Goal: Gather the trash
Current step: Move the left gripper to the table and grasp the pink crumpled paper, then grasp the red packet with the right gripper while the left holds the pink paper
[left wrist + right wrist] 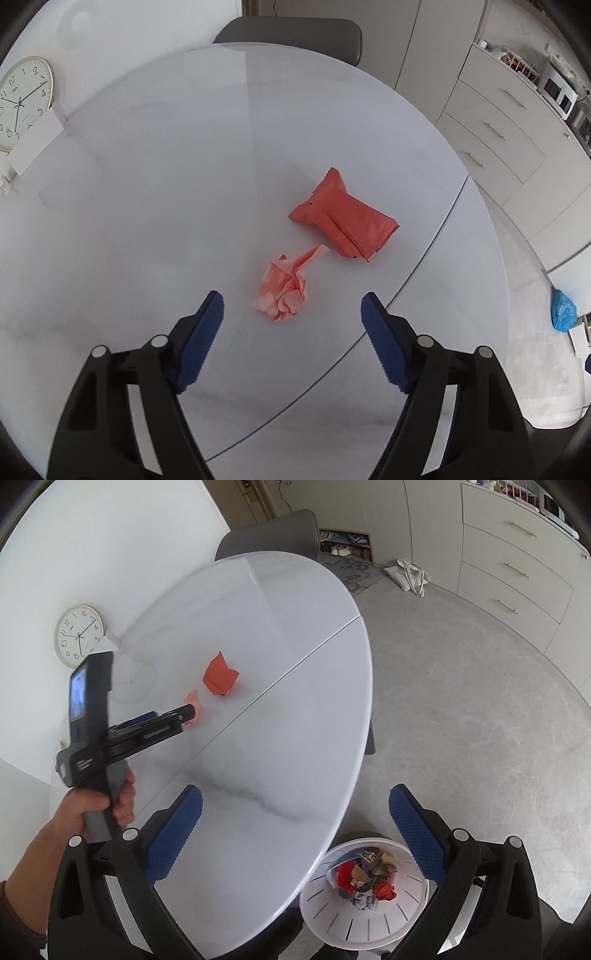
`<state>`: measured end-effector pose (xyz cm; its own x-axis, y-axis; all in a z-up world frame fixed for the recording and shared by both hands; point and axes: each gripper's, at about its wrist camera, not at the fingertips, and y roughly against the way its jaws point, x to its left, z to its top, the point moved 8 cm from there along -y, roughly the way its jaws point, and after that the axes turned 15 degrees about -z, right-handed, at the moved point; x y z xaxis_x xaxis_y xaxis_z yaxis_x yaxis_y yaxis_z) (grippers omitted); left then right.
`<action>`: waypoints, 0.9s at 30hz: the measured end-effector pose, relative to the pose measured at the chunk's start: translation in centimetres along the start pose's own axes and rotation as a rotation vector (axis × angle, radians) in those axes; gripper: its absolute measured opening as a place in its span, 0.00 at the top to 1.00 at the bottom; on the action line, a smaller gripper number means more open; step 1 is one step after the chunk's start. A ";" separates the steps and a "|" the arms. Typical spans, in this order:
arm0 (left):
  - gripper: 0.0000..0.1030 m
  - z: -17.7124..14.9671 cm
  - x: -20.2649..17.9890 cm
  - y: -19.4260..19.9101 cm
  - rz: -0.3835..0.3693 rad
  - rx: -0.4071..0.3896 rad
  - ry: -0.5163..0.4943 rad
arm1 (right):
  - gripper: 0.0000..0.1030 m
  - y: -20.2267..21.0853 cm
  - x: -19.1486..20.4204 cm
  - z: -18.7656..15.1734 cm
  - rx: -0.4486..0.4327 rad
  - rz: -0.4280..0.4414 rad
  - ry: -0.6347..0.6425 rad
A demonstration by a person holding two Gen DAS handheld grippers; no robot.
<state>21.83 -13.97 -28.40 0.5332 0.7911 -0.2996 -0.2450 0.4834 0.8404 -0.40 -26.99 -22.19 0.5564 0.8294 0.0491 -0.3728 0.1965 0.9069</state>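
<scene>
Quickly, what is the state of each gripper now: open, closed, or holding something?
Left gripper: open, holding nothing, above the crumpled pink paper.
Right gripper: open, holding nothing.

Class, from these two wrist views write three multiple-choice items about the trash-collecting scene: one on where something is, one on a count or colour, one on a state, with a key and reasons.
1. Where is the white bin?
A. on the table
B. on the floor beside the table
C. on the chair

2. How many pieces of trash lie on the table?
A. two
B. four
C. none

3. How are the left tongs?
A. shut on the wrapper
B. shut on nothing
C. open, holding nothing

Key:
1 B: it stands below the table's edge, already holding scraps.
2 A: only a red wrapper and a crumpled pink tissue are there.
3 C: the blue pads stand apart, with the tissue lying just ahead of them, untouched.
</scene>
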 end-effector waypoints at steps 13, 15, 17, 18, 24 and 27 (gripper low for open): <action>0.71 0.3 0.6 -2.9 -0.007 0.038 0.007 | 0.03 -2.0 2.8 1.5 0.033 0.011 0.060; 0.72 0.2 0.6 -2.6 -0.013 0.039 0.017 | 0.03 -2.2 3.7 1.9 0.032 0.021 0.100; 0.72 0.0 0.9 -1.9 -0.008 0.033 0.020 | 0.03 -2.6 5.2 3.0 0.028 0.022 0.168; 0.72 -0.4 1.1 -1.0 0.000 0.029 0.021 | 0.03 -2.9 6.0 3.6 0.025 0.021 0.205; 0.72 -2.4 3.5 5.7 0.047 -0.013 0.083 | 0.03 -6.6 12.8 7.5 0.010 0.031 0.430; 0.72 -3.7 5.5 8.6 0.074 -0.024 0.128 | 0.03 -9.5 16.0 8.8 0.024 0.007 0.524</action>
<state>19.65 -4.09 -24.51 0.4062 0.8652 -0.2939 -0.2999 0.4300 0.8516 18.55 -20.15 -26.35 0.1056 0.9822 -0.1551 -0.3547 0.1829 0.9169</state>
